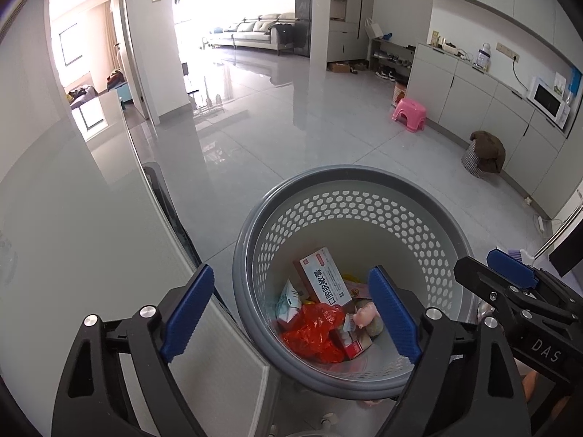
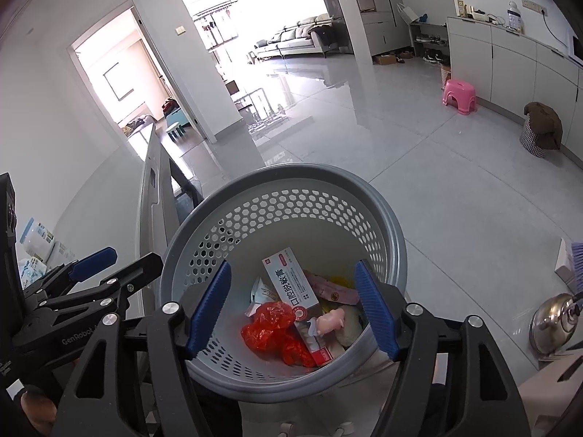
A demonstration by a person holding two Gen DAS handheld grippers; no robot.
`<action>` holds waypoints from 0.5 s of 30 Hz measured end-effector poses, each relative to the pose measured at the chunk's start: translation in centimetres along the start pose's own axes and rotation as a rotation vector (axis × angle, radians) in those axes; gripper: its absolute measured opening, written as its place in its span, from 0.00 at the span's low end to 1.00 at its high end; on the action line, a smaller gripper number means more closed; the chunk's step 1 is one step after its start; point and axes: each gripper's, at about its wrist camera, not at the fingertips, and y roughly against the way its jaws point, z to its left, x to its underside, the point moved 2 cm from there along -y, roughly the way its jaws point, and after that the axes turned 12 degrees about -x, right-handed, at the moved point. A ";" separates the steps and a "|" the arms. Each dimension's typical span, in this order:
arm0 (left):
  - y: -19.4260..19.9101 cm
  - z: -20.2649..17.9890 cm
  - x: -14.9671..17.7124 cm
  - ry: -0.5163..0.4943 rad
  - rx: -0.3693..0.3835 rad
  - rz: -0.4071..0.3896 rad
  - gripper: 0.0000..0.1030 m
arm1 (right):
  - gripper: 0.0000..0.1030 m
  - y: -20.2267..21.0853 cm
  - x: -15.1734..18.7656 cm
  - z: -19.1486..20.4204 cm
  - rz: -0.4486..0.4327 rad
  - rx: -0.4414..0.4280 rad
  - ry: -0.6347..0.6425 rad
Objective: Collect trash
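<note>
A round grey plastic wastebasket [image 1: 349,196] with a honeycomb-perforated wall fills the lower centre of both wrist views, standing on the glossy grey tiled floor [image 1: 309,123] just beside the edge of a pale table [image 1: 83,240] at the left. Inside it, at the bottom, lie a white and pink toothpaste carton [image 1: 326,281] tilted on top of the heap, a crumpled red plastic bag [image 1: 315,333] below it, a small pink toy pig [image 1: 366,318] to the right, a pale teal packet [image 1: 289,304] to the left, and a flat pink card [image 2: 337,291].

The left gripper [image 1: 289,313] hangs over the basket's near left rim with its blue ribbed pads [image 1: 189,309] spread wide and nothing between them. The right gripper [image 2: 293,309] hangs over the basket mouth, its blue pads [image 2: 375,309] likewise apart and empty.

A pink plastic stool [image 1: 410,113] stands at the upper right by the white cabinets [image 1: 473,91], and a steel kettle [image 2: 555,320] sits at the right view's lower right.
</note>
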 end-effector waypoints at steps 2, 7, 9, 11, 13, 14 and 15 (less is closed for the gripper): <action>0.2 0.1 0.1 0.004 -0.002 -0.002 0.86 | 0.68 0.2 0.1 0.0 -0.001 0.003 0.000; 0.6 0.2 0.0 0.011 -0.012 -0.012 0.89 | 0.72 0.5 0.1 -0.3 -0.006 0.013 0.002; 0.7 0.3 0.0 0.008 -0.025 -0.017 0.89 | 0.73 0.6 0.1 -0.3 -0.009 0.018 -0.001; 0.7 0.4 0.0 0.006 -0.036 -0.018 0.89 | 0.73 0.6 0.2 -0.4 -0.011 0.022 -0.005; 0.8 0.5 0.0 0.008 -0.038 -0.018 0.90 | 0.73 0.6 0.2 -0.6 -0.011 0.025 -0.010; 0.9 0.5 -0.1 0.009 -0.040 -0.020 0.91 | 0.73 0.7 0.3 -0.7 -0.010 0.026 -0.011; 1.0 0.5 0.0 0.011 -0.042 -0.021 0.91 | 0.73 0.7 0.2 -0.7 -0.009 0.027 -0.012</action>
